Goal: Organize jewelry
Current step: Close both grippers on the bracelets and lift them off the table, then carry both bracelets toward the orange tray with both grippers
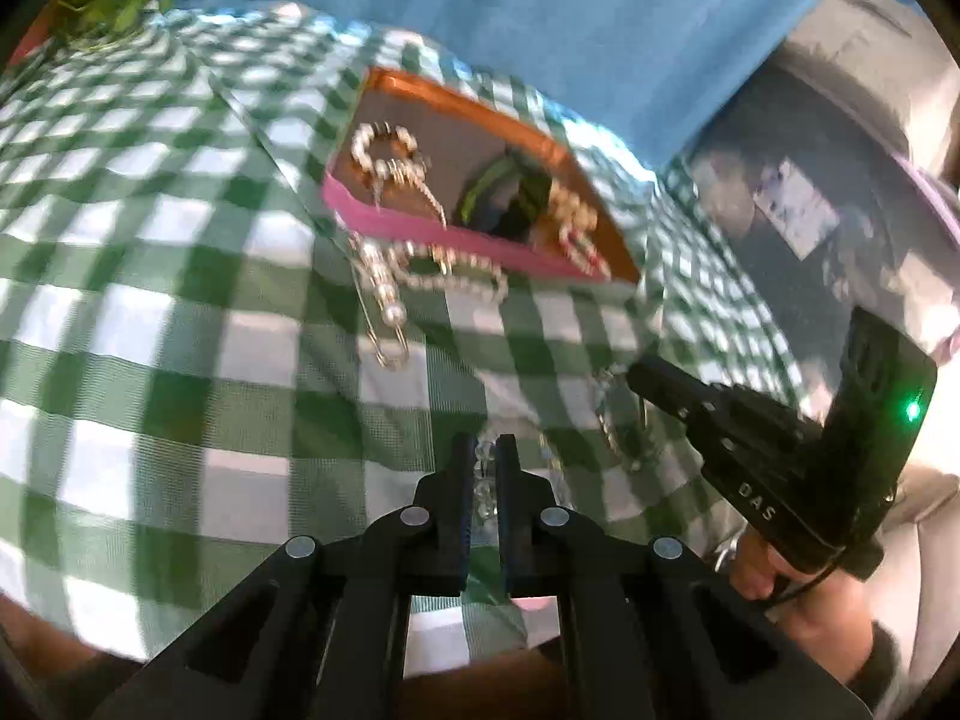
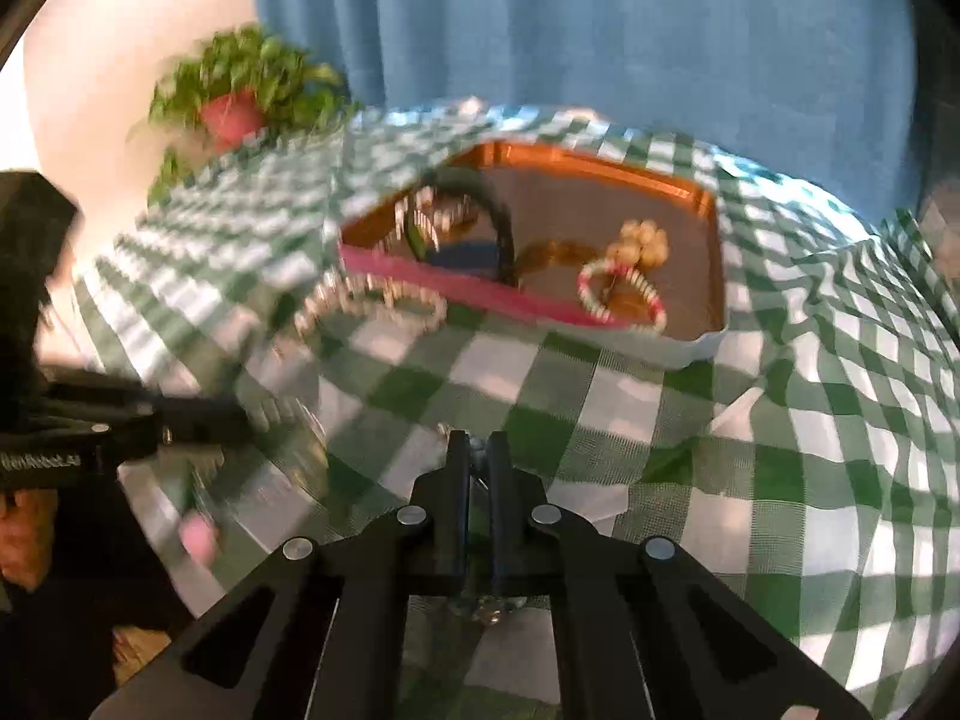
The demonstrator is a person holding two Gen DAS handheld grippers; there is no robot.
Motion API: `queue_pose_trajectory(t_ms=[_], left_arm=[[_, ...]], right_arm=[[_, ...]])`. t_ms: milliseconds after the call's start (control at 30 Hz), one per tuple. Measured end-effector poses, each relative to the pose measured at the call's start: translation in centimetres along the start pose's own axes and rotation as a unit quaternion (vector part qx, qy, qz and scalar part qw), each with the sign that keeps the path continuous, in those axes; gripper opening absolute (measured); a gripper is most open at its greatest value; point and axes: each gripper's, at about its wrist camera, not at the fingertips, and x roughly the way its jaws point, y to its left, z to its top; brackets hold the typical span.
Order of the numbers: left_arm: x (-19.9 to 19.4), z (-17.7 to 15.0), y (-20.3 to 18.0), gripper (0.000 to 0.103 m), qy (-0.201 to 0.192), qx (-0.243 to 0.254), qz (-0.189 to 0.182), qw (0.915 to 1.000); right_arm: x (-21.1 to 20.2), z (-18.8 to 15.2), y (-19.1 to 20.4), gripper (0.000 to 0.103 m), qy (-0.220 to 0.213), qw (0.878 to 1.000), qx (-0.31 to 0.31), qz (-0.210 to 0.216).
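In the left wrist view my left gripper [image 1: 486, 450] is shut on a string of clear beads [image 1: 483, 483] just above the checked cloth. To its right my right gripper [image 1: 639, 375] pinches a silvery chain [image 1: 615, 429] that hangs in a loop; the beads seem to run toward it. In the right wrist view my right gripper [image 2: 479, 450] is shut with a thin piece of the chain [image 2: 478, 468] between its fingers, and the left gripper [image 2: 231, 414] is at the left, blurred. The tray [image 2: 708, 342] holds a red-and-white bracelet [image 2: 624, 294], gold beads [image 2: 642, 240] and a black headband [image 2: 504, 228].
A pearl necklace [image 1: 450, 276] and a pearl-topped pin [image 1: 384, 318] lie on the green checked cloth [image 1: 150, 300] in front of the tray [image 1: 420, 231]. A potted plant [image 2: 231, 114] stands at the far left corner. A blue curtain [image 2: 600, 30] hangs behind the table.
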Motion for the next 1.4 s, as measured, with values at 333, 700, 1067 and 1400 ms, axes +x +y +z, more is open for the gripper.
queue_pose_trajectory(t_ms=[333, 700, 1067, 1400], left_arm=[[-4.5, 0.1, -5.0, 0.007, -0.039, 0.038, 0.047, 0.9975], [-10.0, -1.0, -10.4, 0.007, -0.085, 0.105, 0.091, 0.9866], [-16.8, -1.6, -16.1, 0.007, -0.162, 0.148, 0.1, 0.9705], [-20.9, -0.3, -17.5, 0.007, -0.205, 0.162, 0.057, 0.9637]], right_arm=[[-5.0, -0.2, 1.2, 0.004, -0.037, 0.999, 0.032, -0.01], [-11.9, 0.1, 4.1, 0.005, -0.086, 0.995, 0.044, -0.006], [-20.2, 2.1, 6.8, 0.005, -0.151, 0.987, 0.05, -0.021], [-24.0, 3.8, 7.8, 0.005, -0.202, 0.978, 0.057, -0.008]])
